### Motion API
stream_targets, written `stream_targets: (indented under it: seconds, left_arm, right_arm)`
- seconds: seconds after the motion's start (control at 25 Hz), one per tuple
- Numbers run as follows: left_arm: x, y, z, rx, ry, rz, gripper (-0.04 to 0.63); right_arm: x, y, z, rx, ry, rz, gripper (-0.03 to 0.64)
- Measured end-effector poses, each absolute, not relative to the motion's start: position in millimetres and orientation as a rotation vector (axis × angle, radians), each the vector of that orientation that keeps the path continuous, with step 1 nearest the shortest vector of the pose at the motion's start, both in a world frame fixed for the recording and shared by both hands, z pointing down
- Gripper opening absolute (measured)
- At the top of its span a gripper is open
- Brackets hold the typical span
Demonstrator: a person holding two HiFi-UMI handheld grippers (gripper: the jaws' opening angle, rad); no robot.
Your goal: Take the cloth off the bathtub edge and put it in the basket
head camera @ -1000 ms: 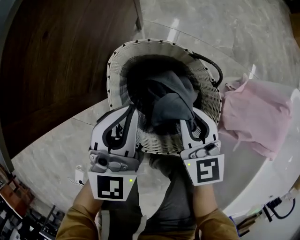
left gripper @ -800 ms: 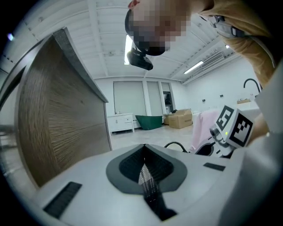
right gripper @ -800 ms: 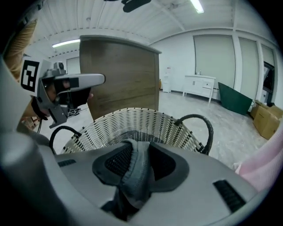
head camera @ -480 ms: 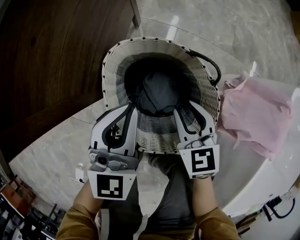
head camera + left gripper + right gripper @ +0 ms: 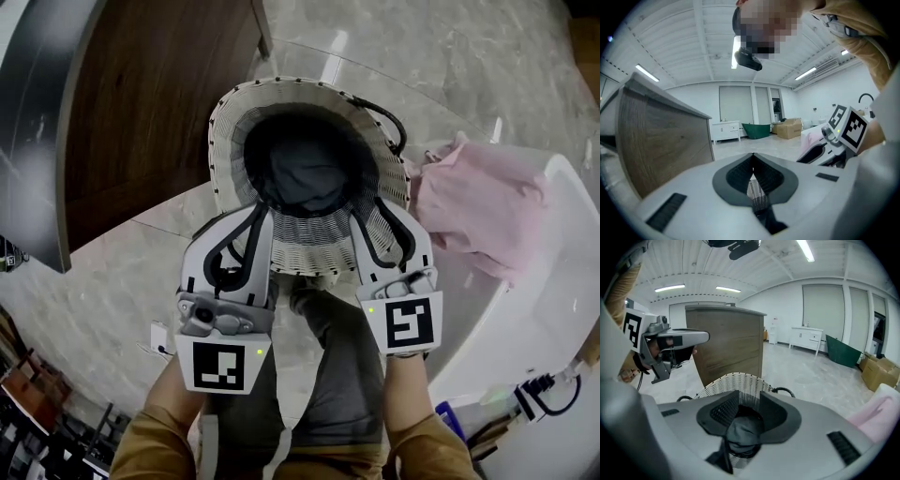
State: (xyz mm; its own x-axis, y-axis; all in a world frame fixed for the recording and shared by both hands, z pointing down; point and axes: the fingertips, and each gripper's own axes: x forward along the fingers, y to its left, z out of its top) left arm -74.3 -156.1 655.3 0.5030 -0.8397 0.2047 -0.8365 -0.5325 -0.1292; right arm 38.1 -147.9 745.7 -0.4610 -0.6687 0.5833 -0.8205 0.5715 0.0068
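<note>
Right gripper view alone shows right tongs (image 5: 749, 393), just opened, empty; left tongs (image 5: 753, 154) closed.

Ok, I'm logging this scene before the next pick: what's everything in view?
basket: one, white wicker, black handles, on the floor ahead of the grippers
grey cloth: one, dark grey, inside the basket
pink cloth: one, pink, draped on the bathtub edge
bathtub: one, white, right
cabinet: one, brown wood, left
left gripper: one, white, shut, empty
right gripper: one, white, jaws have just been opening, nothing between them
sleeves: two, tan, bottom edge
</note>
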Motion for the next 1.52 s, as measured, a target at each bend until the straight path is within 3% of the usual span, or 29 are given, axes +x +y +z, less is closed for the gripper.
stream_targets:
  seconds: [0.68, 1.52]
  left_arm:
    - [-56.1, -126.7, 462.0, -2.735, 1.464, -0.309, 0.003]
    - [-61.8, -91.0, 266.0, -2.671, 1.384, -0.202, 0.003]
  right_arm:
    - [70.8, -120.2, 509.6, 1.395, -2.288, 0.291, 0.125]
    - [85.9, -84.9, 308.1, 1.595, -2.34, 0.237, 0.006]
